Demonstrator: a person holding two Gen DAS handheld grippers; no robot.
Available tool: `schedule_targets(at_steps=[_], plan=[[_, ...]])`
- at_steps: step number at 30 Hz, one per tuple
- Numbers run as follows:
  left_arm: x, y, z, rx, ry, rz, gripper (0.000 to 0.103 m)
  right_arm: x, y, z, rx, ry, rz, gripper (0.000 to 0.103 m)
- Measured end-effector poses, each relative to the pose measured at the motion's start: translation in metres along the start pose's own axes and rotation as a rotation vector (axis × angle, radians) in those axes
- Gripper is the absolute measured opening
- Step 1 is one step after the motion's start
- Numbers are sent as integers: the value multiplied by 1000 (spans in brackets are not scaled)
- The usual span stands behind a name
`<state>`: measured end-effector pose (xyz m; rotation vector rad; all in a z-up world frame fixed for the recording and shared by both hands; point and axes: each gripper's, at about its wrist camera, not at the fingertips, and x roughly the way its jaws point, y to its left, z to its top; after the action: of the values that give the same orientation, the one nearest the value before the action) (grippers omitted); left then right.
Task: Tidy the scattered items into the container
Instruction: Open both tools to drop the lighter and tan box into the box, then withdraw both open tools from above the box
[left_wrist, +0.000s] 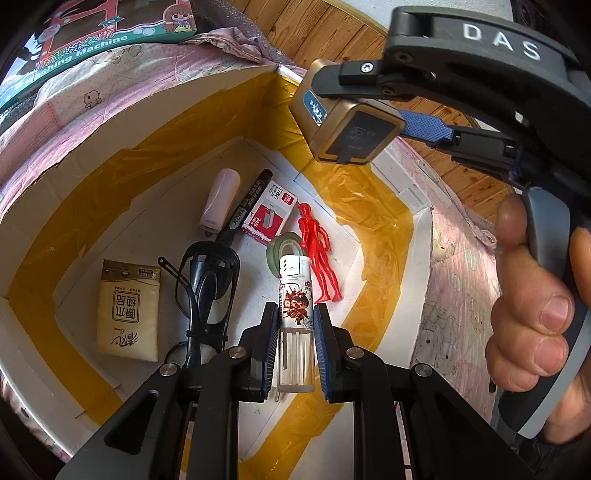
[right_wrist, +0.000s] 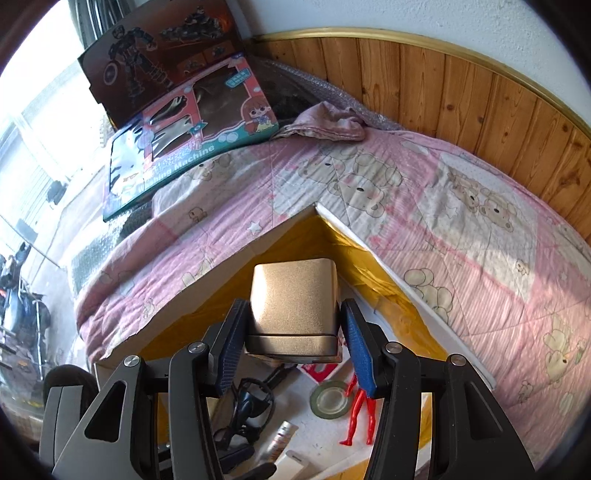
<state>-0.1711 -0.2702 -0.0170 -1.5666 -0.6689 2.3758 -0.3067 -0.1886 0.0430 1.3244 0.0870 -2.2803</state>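
Pink bear-print quilt (right_wrist: 424, 206) covers bed. Toy washing-machine box (right_wrist: 192, 144) lies on it, dark robot box (right_wrist: 155, 55) behind. Wood panelling (right_wrist: 461, 96) along white wall (right_wrist: 443, 18).

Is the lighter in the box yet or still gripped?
Still gripped. The left gripper pads clamp the lighter on both sides, holding it above the box floor, over the tape roll.

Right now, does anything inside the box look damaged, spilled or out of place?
Nothing looks spilled or broken. The cardboard box is patched with wrinkled yellow tape, and the items lie loosely. The left gripper holds a lighter and the right gripper holds a gold case, both above the box.
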Motion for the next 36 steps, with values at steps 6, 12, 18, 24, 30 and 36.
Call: schedule_targets(at_steps=[6,12,18,24,30,36], plan=[[-4,7,4,-2,-7,-4,36,16,-6,9,6,0,9,55],[-26,15,-2,50,-44,40,36,-2,-15,-6,60,-4,40,55],[-45,15,-14,77,-67,75,36,-34,-9,-42,55,6,20,55],[-76,3,-25,125,-132,128,37,-77,13,-87,-10,-18,-33,55],[-111,-10,-42,192,-209,190,43,-108,38,-128,-88,-32,-104,55],[-141,-18,-61,226,-263,237,46,-120,57,-163,-161,-11,-206,55]])
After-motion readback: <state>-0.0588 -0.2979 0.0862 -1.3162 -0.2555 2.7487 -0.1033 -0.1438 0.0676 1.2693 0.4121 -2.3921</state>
